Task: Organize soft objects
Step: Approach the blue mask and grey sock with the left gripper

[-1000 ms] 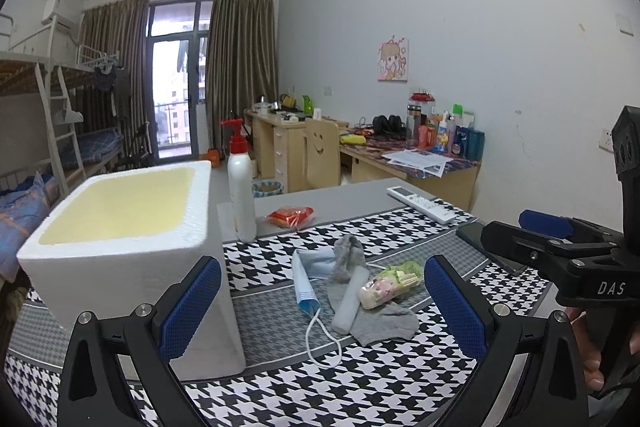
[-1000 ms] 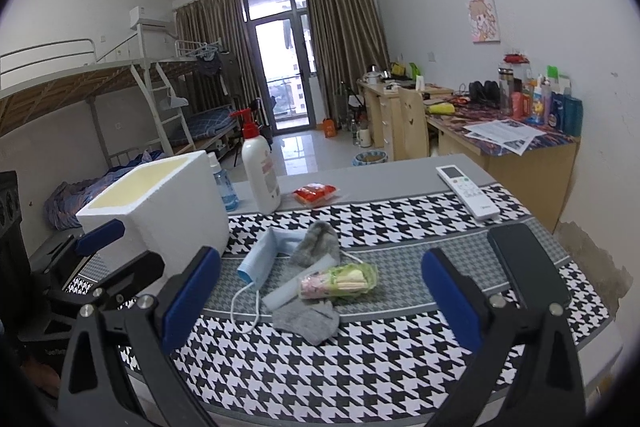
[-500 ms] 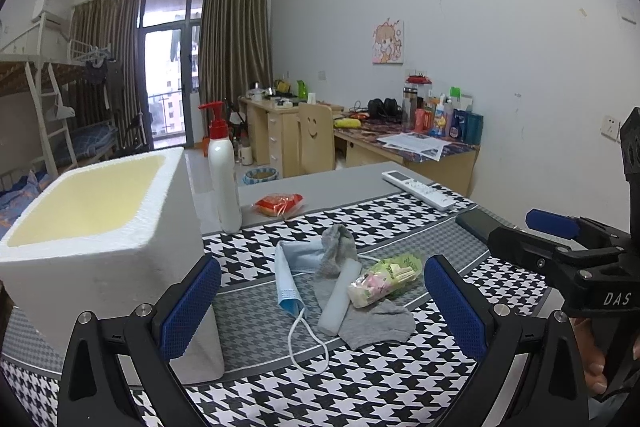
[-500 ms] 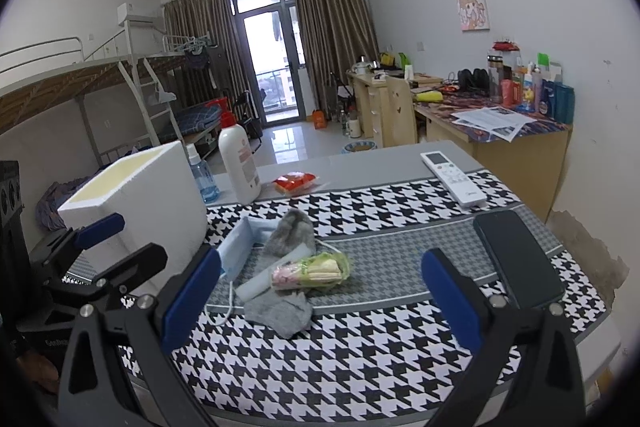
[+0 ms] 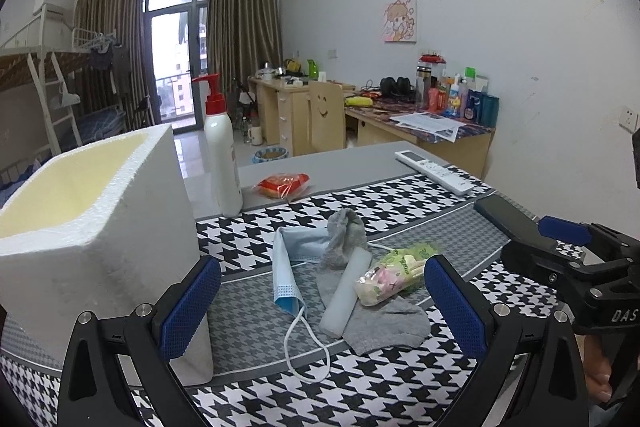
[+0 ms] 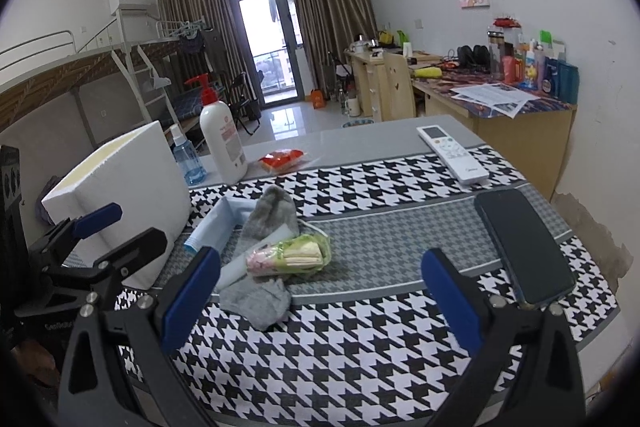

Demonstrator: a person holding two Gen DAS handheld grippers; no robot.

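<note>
A small pile lies mid-table: a grey sock (image 5: 380,319) (image 6: 258,301), a second grey sock (image 5: 346,239) (image 6: 272,215), a blue face mask (image 5: 286,267) (image 6: 214,227), a pale foam stick (image 5: 344,291) (image 6: 240,265) and a green-pink snack packet (image 5: 394,273) (image 6: 294,253). A white foam box (image 5: 92,227) (image 6: 128,199) stands open at the left. My left gripper (image 5: 320,307) is open and empty, short of the pile. My right gripper (image 6: 320,297) is open and empty, to the right of the pile; it also shows in the left wrist view (image 5: 560,251).
A white pump bottle (image 5: 222,155) (image 6: 224,143), a red snack packet (image 5: 284,185) (image 6: 284,159), a white remote (image 5: 434,171) (image 6: 452,153) and a black phone (image 6: 524,245) lie on the houndstooth table. A blue spray bottle (image 6: 188,163) stands behind the box.
Both grippers have moved lower and closer to the pile. Both stay open and empty.
</note>
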